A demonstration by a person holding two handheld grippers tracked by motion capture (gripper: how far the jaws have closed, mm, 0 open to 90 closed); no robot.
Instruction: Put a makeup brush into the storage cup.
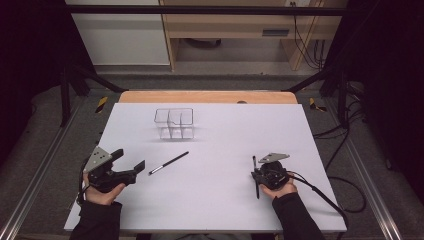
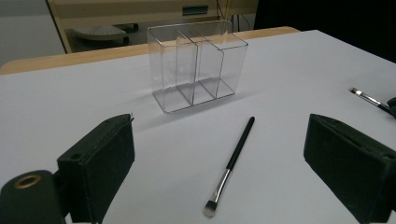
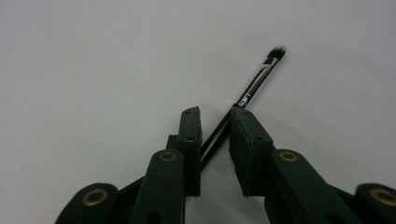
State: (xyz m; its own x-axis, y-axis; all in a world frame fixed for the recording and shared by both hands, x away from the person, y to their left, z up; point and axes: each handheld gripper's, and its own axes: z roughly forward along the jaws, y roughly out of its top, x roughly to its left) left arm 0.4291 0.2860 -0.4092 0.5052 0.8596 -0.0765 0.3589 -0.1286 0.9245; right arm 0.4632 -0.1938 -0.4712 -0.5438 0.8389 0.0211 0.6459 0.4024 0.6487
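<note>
Two makeup brushes, one clear organizer and two grippers are on the white table [image 1: 215,200]. Counted from the high view: the first brush [image 1: 168,163] lies loose on the sheet at about 9 o'clock from the table's middle, its handle end pointing toward 2 o'clock and its bristle end toward 8 o'clock. The second brush [image 1: 256,176] lies at about 4 o'clock from the middle, running nearly straight from 12 to 6 o'clock, and it passes between the jaws of the right gripper [image 1: 256,175].

In the right gripper view the right gripper [image 3: 215,140] has its two black jaws drawn close together around the thin black handle of that brush [image 3: 259,77]. The handle crosses the narrow gap slantwise, touching the right jaw near its tip, with the ferrule and bristle tip sticking out toward 1 o'clock. A slim gap still shows beside the handle on the left, so a firm clamp cannot be told for certain.

The left gripper [image 1: 131,161], at 8 o'clock on the table, has its jaws spread wide and holds nothing. In the left gripper view the loose brush [image 2: 231,165] lies on the sheet between and beyond the two jaws, touching neither.

The one clear organizer [image 1: 174,123] stands upright at 11 o'clock; it has three compartments, with nothing visible inside them
</note>
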